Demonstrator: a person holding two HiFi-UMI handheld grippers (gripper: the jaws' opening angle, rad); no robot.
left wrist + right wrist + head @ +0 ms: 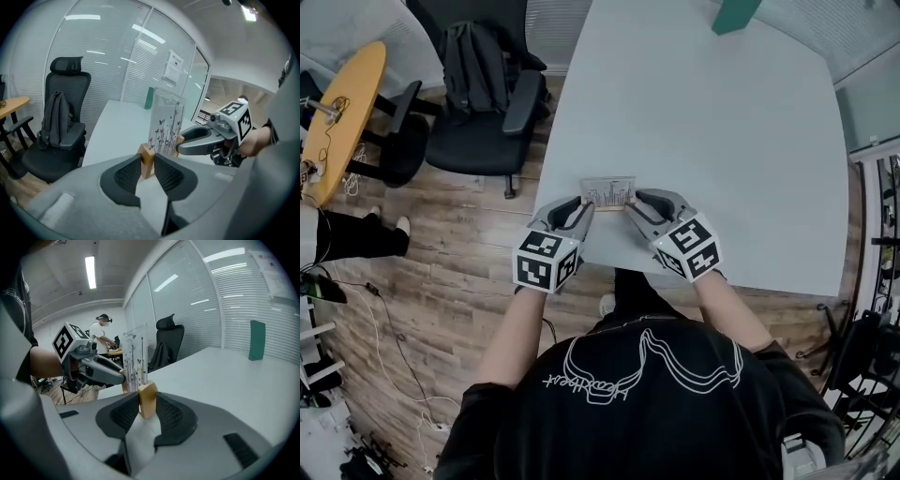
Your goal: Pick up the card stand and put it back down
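The card stand [607, 192] is a clear upright sheet printed with butterflies and stems, set in a wooden base, near the front edge of the white table [722, 141]. My left gripper [583, 208] is shut on the base's left wooden end [147, 161], and the card [165, 124] rises just behind it. My right gripper [632, 208] is shut on the right wooden end [147, 399], with the card [135, 359] beyond. Each gripper shows in the other's view: right gripper [206, 138], left gripper [101, 369]. Whether the base touches the table I cannot tell.
A green upright object [733, 13] stands at the table's far side. A black office chair with a backpack [487, 103] is left of the table, beside a yellow round table [342, 112]. Glass walls with blinds [117, 61] surround the room. A person [101, 333] stands in the background.
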